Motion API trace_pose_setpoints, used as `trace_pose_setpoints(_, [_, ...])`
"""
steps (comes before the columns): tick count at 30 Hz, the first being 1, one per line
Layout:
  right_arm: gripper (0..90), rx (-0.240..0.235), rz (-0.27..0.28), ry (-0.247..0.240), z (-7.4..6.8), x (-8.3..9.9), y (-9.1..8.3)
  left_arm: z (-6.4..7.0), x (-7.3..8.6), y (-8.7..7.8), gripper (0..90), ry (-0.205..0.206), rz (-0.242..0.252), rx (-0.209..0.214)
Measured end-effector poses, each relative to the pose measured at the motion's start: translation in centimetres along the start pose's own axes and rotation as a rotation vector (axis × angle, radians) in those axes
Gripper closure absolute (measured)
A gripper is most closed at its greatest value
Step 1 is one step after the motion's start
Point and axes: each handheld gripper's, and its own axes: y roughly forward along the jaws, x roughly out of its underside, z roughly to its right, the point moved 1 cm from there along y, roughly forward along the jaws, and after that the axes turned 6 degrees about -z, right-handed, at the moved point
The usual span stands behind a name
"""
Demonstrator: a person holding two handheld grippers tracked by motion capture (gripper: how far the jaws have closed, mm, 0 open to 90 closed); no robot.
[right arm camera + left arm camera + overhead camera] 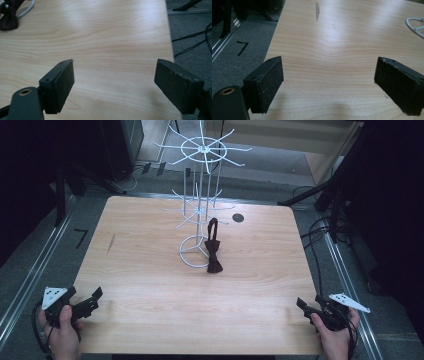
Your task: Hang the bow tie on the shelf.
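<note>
From the high view, a white wire rack (200, 200) stands on the wooden table (150, 285), a dark bow tie (214, 251) hanging from it down to its ring base. The left gripper (95, 297) and right gripper (301, 304) sit at the near corners.

In the left gripper view, its jaws stand wide apart over bare wood; a black "7" mark (242, 47) is on the floor.

In the right gripper view, jaws are likewise spread; the bow tie (9, 15) lies far left.
</note>
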Motion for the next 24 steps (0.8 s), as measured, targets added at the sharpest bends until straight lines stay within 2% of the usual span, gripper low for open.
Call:
trace_pose_setpoints(5, [14.7, 0.000, 0.029, 0.030, 1.1, 1.2, -0.7, 0.1, 0.0, 0.0, 9.4, 0.002, 0.001, -0.002])
trace_pose_setpoints(9, [13.0, 0.025, 0.029, 0.025, 1.4, 1.6, -0.8, 0.1, 0.1, -0.1, 9.4, 0.012, -0.005, 0.002])
trace_pose_setpoints(14, [8.1, 0.026, 0.038, 0.054, 1.6, 1.7, -0.7, 0.3, 0.1, -0.1, 9.4, 0.027, -0.011, -0.005])
trace_pose_setpoints(20, [7.0, 0.037, 0.014, 0.022, 1.3, 1.7, -0.4, 0.3, 0.1, -0.1, 9.4, 0.027, -0.010, 0.001])
trace_pose_setpoints(24, [7.5, 0.040, 0.003, 0.023, 1.3, 1.7, -0.4, 0.3, 0.1, -0.1, 9.4, 0.019, -0.008, 0.002])
